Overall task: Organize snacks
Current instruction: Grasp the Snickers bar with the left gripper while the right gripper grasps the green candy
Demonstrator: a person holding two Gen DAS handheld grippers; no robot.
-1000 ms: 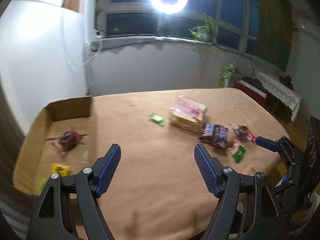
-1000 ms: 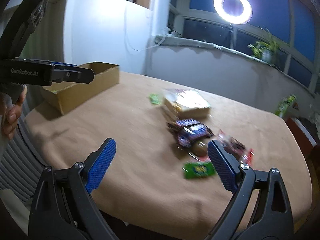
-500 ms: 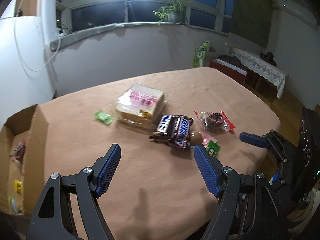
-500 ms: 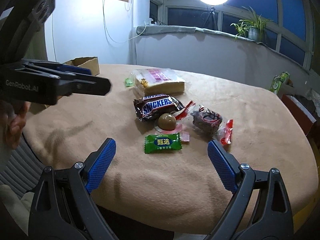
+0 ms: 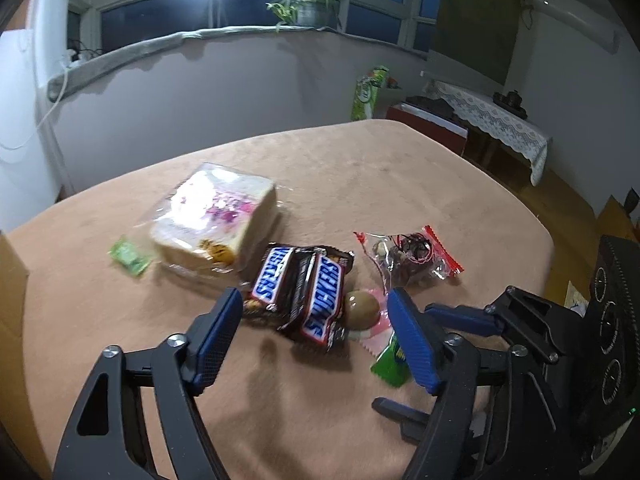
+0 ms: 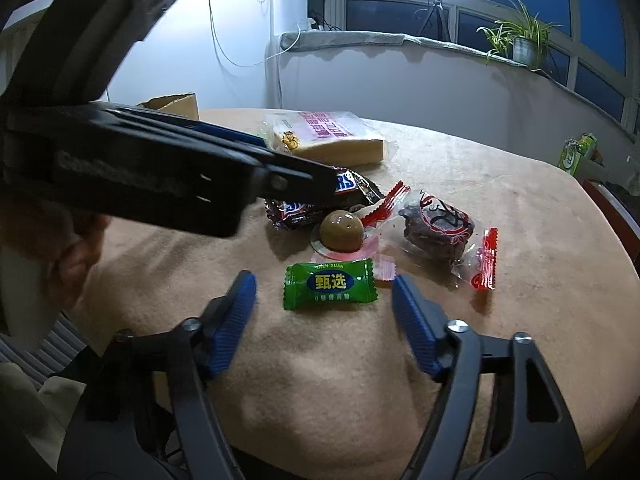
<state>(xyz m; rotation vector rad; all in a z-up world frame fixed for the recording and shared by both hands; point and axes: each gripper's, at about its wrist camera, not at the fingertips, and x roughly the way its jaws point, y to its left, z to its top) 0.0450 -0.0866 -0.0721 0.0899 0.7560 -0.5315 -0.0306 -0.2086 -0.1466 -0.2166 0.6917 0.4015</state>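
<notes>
My left gripper (image 5: 313, 296) hovers just in front of a Snickers multipack (image 5: 298, 276). Its jaws are closing, the pack shows between the fingertips, and the pads do not touch it. My right gripper (image 6: 323, 282) has its jaws closing around a green wrapped candy (image 6: 330, 286) on the cloth, with a gap on both sides. Around these lie a brown ball sweet in a pink wrapper (image 6: 342, 230), a clear red-edged packet of dark fruit (image 6: 438, 228), a bagged loaf of sliced bread (image 5: 216, 220) and a small green candy (image 5: 130, 256).
A tan cloth covers the table (image 5: 380, 168), whose near edge (image 6: 360, 468) runs under the right gripper. A cardboard box (image 6: 172, 104) stands at the far left corner. The left gripper's body (image 6: 160, 164), held by a person's hand (image 6: 76, 248), crosses the right wrist view.
Both grippers have come down and closer to the snack cluster, and both pairs of jaws have narrowed. The left view has swung away from the cardboard box toward the Snickers pack.
</notes>
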